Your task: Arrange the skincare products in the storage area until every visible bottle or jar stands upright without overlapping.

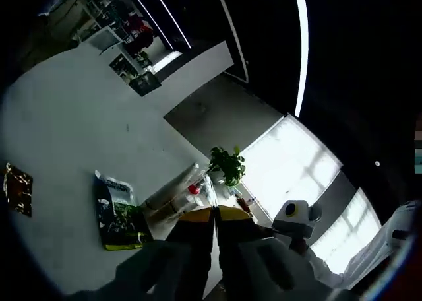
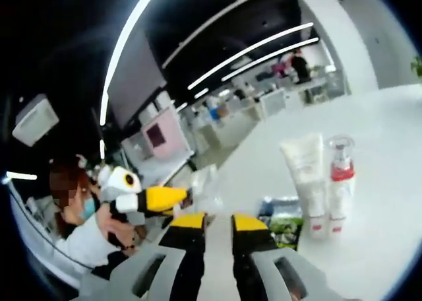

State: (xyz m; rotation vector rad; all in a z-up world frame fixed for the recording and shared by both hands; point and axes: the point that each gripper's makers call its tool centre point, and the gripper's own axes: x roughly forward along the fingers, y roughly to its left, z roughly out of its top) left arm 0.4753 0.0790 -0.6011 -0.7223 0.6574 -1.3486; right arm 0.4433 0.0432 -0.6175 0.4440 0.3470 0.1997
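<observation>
I judge the arranging to be partly done and neither of my grippers engaged with a product at this moment. In the right gripper view a white tube (image 2: 305,182) stands on its cap on the white table (image 2: 389,149), and a clear pump bottle with a red band (image 2: 339,182) stands upright just beside it, the two side by side and very close; I cannot tell whether they touch. A flat sachet with green and dark print (image 2: 285,220) lies on the table at their base, nearer my jaws. My right gripper (image 2: 217,227) is released, its yellow-tipped jaws apart with the table showing between them and nothing held. My left gripper (image 1: 214,225) has its jaws drawn together with only a thin seam between them, clenched on nothing that I can see. In the left gripper view the sachet (image 1: 117,212) lies flat, and the tube (image 1: 173,187) and pump bottle (image 1: 198,187) show beyond it, near a small potted plant (image 1: 227,166); a dark packet (image 1: 18,189) lies well apart near the table edge. My left gripper also shows in the right gripper view (image 2: 188,197). The next move, in my judgement, calls for bringing the right gripper to the sachet and taking it by an edge, without knocking the two standing items. The sachet and tube carry print, but no brand or wording is legible.
</observation>
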